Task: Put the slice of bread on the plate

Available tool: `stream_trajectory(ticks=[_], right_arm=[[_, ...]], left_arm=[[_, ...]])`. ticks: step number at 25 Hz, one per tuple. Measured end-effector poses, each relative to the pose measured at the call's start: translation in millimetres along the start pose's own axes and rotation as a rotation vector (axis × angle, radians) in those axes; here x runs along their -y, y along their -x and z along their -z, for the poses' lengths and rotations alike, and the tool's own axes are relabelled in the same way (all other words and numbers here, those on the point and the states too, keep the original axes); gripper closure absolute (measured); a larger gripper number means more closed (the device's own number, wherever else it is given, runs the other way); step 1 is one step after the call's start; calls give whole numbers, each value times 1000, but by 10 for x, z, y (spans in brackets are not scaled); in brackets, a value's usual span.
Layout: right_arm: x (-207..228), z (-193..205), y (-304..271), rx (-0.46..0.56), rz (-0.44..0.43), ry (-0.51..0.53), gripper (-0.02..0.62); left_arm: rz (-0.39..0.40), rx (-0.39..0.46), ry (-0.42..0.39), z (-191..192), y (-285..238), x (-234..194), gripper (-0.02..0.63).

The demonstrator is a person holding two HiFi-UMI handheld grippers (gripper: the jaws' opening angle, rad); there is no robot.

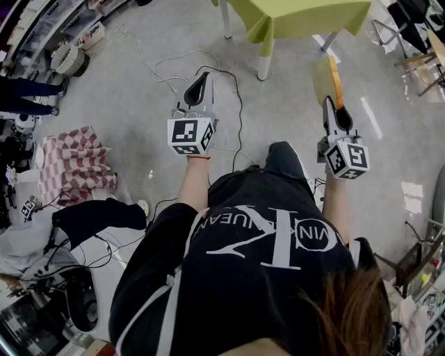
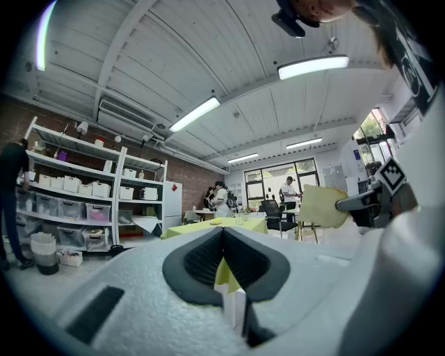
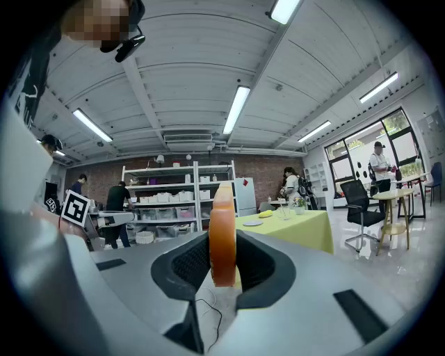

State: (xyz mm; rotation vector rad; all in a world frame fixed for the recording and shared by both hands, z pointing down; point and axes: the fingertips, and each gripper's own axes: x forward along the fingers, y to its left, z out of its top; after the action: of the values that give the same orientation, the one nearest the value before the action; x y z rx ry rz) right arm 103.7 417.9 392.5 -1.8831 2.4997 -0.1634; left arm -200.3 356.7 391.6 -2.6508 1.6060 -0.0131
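Observation:
The slice of bread (image 1: 323, 80) is pale with an orange-brown crust and stands on edge in my right gripper (image 1: 331, 104), which is shut on it and held level above the floor. The right gripper view shows the slice (image 3: 222, 208) edge-on between the pads. A white plate (image 3: 252, 223) lies on the lime-green table (image 3: 292, 228) ahead, beside a small yellow thing (image 3: 266, 215). My left gripper (image 1: 200, 78) is shut and holds nothing; its pads meet in the left gripper view (image 2: 222, 233). From there the bread (image 2: 322, 206) shows at the right.
The green table (image 1: 299, 15) stands ahead on white legs, with cables (image 1: 174, 66) on the grey floor before it. White shelves (image 2: 76, 201) with bins line the brick wall. People stand by the far window (image 2: 288, 191). Chairs (image 3: 361, 208) and a small table are at the right.

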Motion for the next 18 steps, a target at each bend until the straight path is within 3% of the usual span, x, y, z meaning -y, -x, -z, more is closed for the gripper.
stream_trajectory(ticks=[12,18], right_arm=[[62,80,-2,-15,15,-8,508],[117,96,-46,4,19,-71,508]], left_arm=[[17,-14,34,97,-96,27,598],[23,-35,85,254,-231,-22,597]])
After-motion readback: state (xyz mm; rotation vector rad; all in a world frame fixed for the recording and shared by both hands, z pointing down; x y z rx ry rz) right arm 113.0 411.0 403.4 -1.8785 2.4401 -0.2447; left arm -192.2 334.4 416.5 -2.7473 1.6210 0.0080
